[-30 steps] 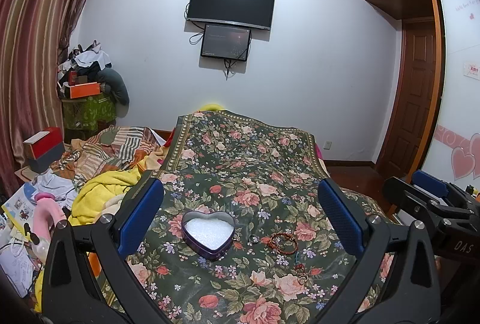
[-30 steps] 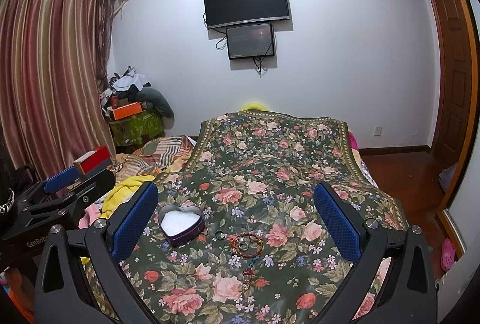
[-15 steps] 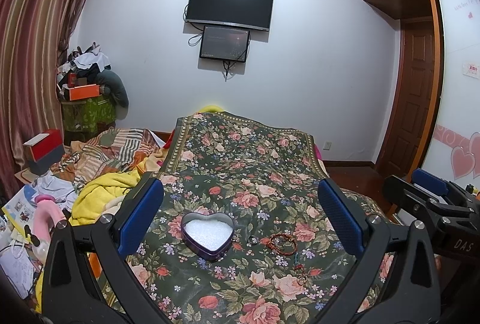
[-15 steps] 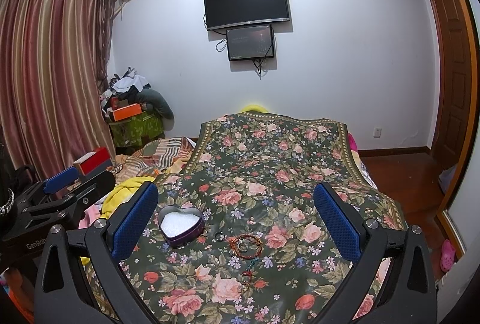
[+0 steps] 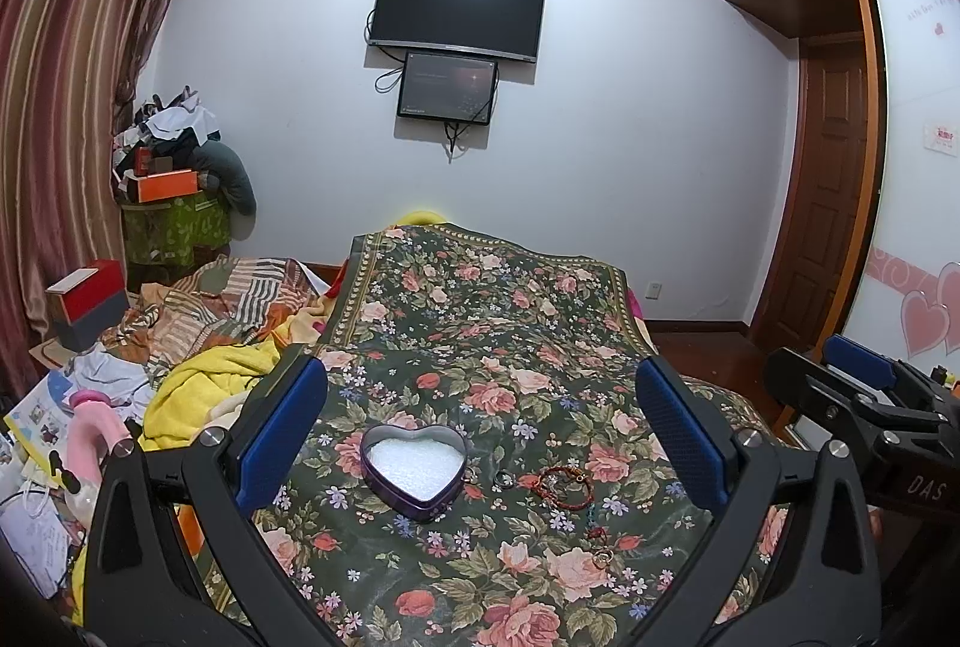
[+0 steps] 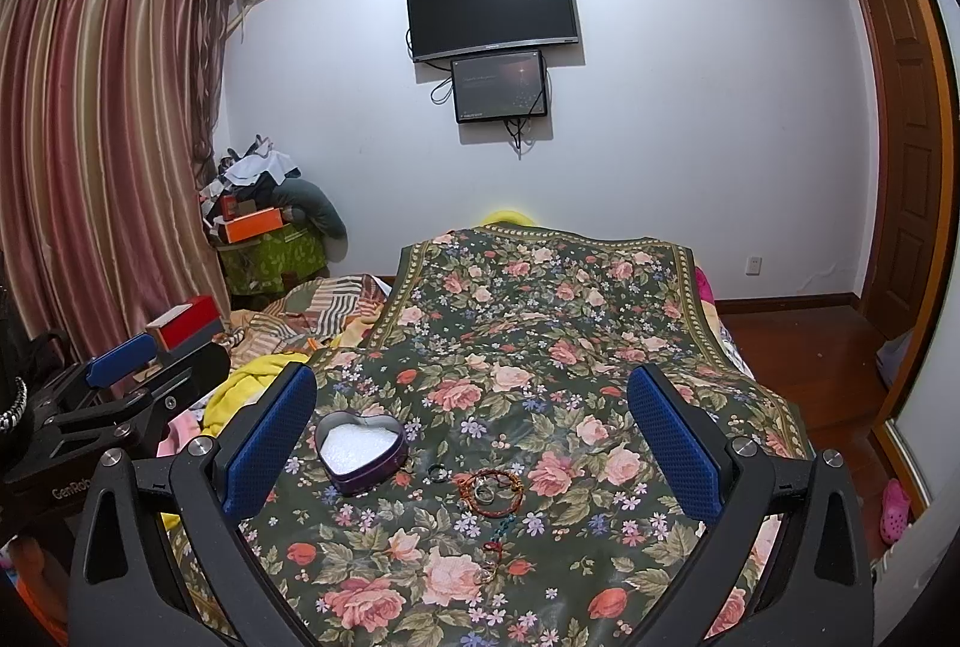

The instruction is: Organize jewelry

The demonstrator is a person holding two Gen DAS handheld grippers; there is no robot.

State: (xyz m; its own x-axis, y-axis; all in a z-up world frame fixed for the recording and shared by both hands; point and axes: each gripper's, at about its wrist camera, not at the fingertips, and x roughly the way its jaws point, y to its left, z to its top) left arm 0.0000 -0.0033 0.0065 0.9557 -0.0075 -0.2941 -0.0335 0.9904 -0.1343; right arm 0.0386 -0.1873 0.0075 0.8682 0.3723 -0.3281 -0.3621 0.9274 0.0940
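A purple heart-shaped tin with white padding sits open on the floral bedspread; it also shows in the right wrist view. Right of it lie a dark ring, a red cord bracelet with a silver ring inside it, and a small beaded piece. My left gripper is open and empty, held above the tin. My right gripper is open and empty, above the jewelry.
Crumpled yellow and striped bedding lies left of the bedspread. A red box and cluttered papers sit at far left. The other gripper shows at each view's edge. A wooden door stands right.
Both views have shifted only slightly; the tin and jewelry lie as before. Both grippers stay open.
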